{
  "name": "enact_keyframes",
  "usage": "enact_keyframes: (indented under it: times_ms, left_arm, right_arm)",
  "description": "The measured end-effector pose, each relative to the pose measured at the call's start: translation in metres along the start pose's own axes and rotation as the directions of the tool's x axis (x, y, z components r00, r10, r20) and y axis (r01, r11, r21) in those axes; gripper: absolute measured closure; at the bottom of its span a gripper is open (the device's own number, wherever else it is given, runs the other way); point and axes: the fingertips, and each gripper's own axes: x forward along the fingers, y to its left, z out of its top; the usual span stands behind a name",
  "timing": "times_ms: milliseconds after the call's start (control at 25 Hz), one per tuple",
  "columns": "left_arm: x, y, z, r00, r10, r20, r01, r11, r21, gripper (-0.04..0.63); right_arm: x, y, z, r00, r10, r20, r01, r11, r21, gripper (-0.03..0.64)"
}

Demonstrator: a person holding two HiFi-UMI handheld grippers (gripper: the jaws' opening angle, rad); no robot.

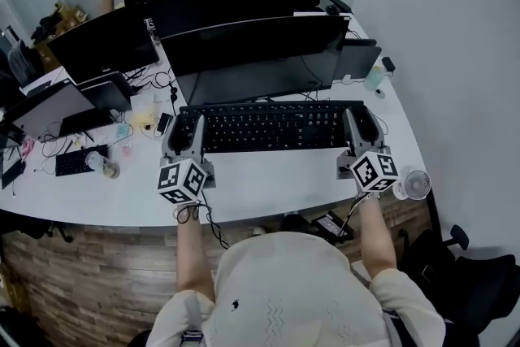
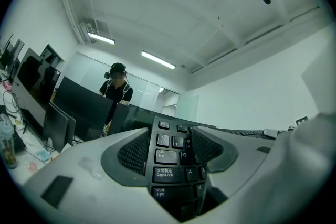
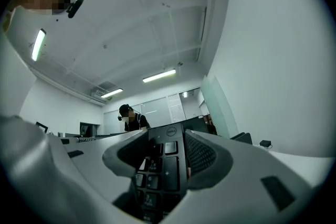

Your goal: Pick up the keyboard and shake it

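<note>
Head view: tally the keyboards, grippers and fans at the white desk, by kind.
Keyboards: 2 (the keyboard held at both ends; a small keyboard far left)
Grippers: 2 (left gripper, right gripper)
Fans: 1 (fan)
Total: 5

Black keyboard point(image 1: 272, 127); white desk point(image 1: 268, 183); grey tools, black-white checker cubes.

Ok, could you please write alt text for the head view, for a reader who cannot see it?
Seen from above, a person holds a black keyboard by its two ends over a white desk: the left gripper is shut on its left end, the right gripper on its right end. Dark monitors stand behind it.
</note>
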Motion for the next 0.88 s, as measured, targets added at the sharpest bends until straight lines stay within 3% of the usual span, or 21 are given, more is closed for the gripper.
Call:
enact_keyframes:
  times_ms: [320, 520, 600, 640, 720, 760, 880]
  left_arm:
    - [0.008, -0.004, -0.005, 0.994, 0.038, -0.098, -0.031, 0.997, 0.070, 0.341]
    - [0.011, -0.012, 0.012, 0.993, 0.057, -0.101, -0.045, 0.992, 0.114, 0.341]
    - [0.008, -0.021, 0.029, 0.998, 0.032, -0.052, -0.025, 0.992, 0.126, 0.341]
    - [0.004, -0.028, 0.043, 1.000, 0.003, 0.014, -0.005, 0.989, 0.151, 0.341]
    - [-0.006, -0.041, 0.070, 0.984, -0.064, 0.164, 0.025, 0.973, 0.228, 0.342]
    - [-0.006, -0.042, 0.075, 0.979, -0.076, 0.190, 0.026, 0.968, 0.250, 0.342]
    - [0.006, -0.029, 0.055, 0.996, -0.017, 0.084, -0.001, 0.976, 0.218, 0.344]
  right_arm:
    - [0.004, -0.018, -0.036, 0.998, -0.013, -0.054, 0.019, 0.994, 0.106, 0.397]
    - [0.011, -0.021, -0.032, 0.999, -0.006, -0.044, 0.012, 0.991, 0.133, 0.397]
    - [0.007, -0.018, -0.017, 1.000, -0.001, 0.028, -0.003, 0.993, 0.117, 0.397]
    - [0.002, -0.015, -0.005, 0.996, 0.005, 0.093, -0.015, 0.994, 0.107, 0.397]
    - [-0.006, -0.010, 0.012, 0.979, 0.028, 0.204, -0.052, 0.993, 0.110, 0.396]
    - [-0.005, -0.009, 0.012, 0.976, 0.038, 0.212, -0.065, 0.990, 0.122, 0.397]
    - [0.012, -0.016, -0.011, 0.994, 0.019, 0.110, -0.036, 0.988, 0.151, 0.397]
